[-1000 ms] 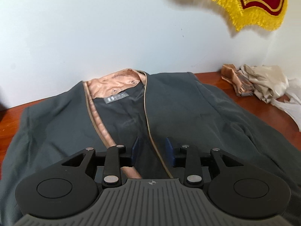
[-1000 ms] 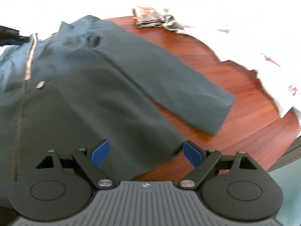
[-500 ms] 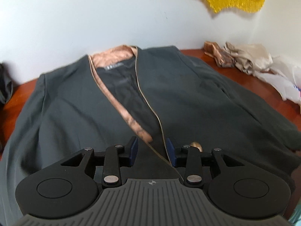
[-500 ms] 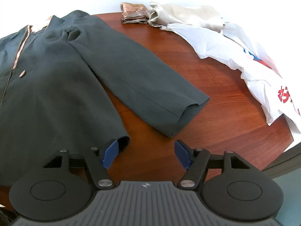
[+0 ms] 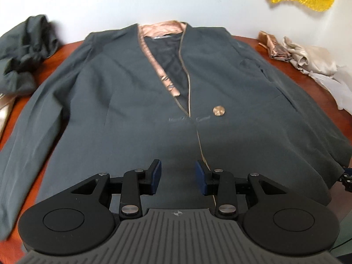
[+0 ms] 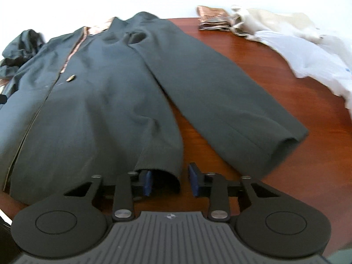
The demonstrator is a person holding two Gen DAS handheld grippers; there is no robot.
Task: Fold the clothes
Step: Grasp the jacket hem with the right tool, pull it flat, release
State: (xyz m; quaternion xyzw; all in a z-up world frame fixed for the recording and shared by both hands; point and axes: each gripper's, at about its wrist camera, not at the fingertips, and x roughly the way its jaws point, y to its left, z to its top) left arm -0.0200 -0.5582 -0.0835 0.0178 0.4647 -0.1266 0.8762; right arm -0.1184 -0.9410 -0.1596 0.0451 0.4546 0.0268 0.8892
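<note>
Jacket (image 5: pixel 132 110) now shows fully — left fingers (image 5: pixel 156 177) part-open and empty, right fingers (image 6: pixel 194 179) closing around its hem corner.

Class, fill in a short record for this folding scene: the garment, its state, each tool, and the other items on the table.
garment: dark grey jacket with a gold button, on a wooden table
state: spread flat, front up, unfolded
left tool: jaws apart over the lower front, gripping nothing
right tool: jaws closing, jacket's hem corner between them
other items: crumpled dark garment, beige cloths, white plastic bag
</note>
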